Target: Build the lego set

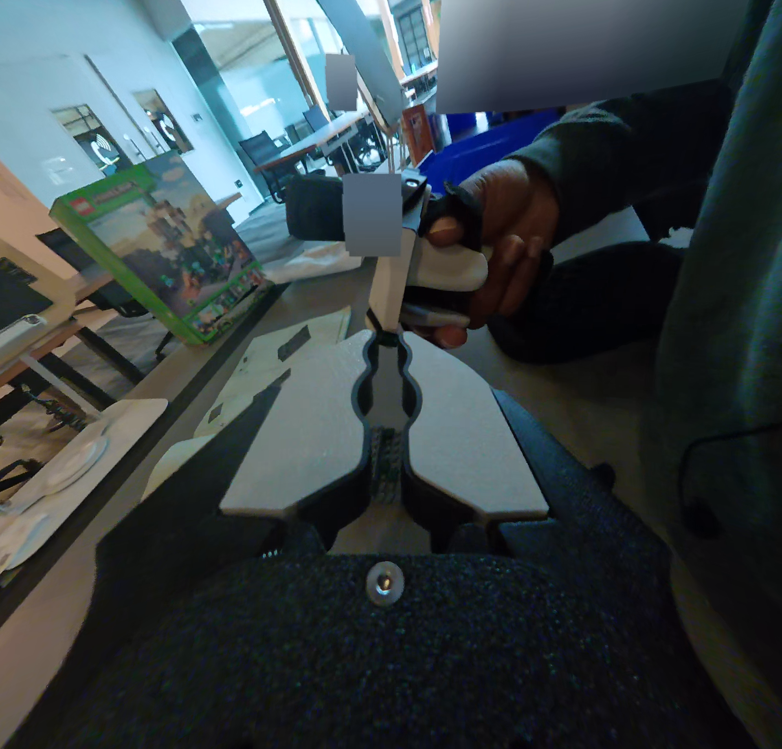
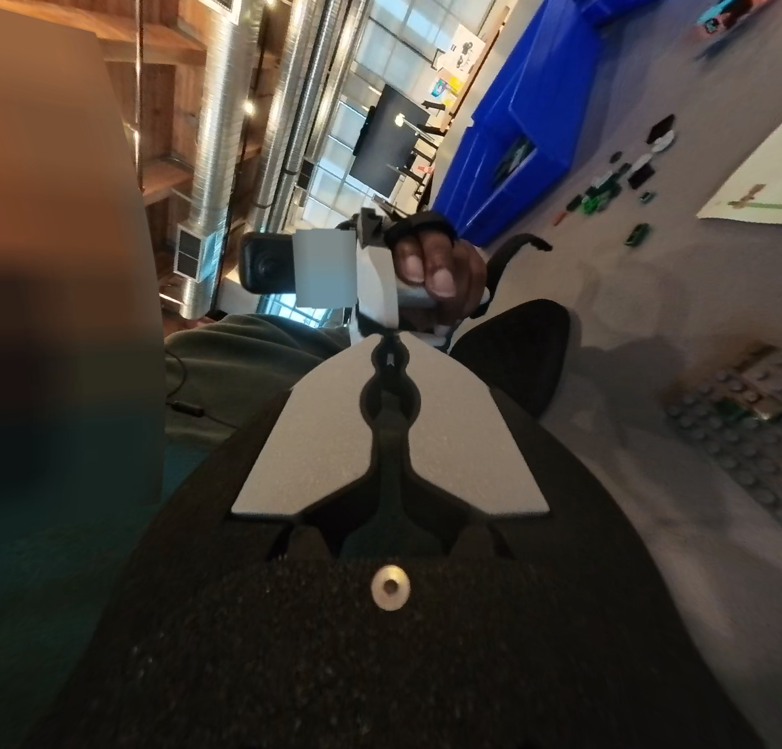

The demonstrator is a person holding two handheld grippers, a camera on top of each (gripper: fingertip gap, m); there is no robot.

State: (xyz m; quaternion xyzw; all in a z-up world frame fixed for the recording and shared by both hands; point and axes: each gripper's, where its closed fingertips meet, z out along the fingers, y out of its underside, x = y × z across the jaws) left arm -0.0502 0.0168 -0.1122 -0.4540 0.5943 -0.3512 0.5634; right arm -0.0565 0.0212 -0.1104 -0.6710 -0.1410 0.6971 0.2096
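We hold our left gripper (image 1: 386,339) and right gripper (image 2: 389,343) tip to tip above the table (image 1: 550,390), both jaws nearly closed on one small dark green piece (image 1: 387,340) between them.

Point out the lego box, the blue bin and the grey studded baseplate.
lego box (image 1: 169,254), left wrist view, on its printed front face.
blue bin (image 2: 520,136), right wrist view, on its side wall.
grey studded baseplate (image 2: 719,440), right wrist view, on its studded top.

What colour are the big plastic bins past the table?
Bright blue; the big plastic bins show best in the right wrist view.
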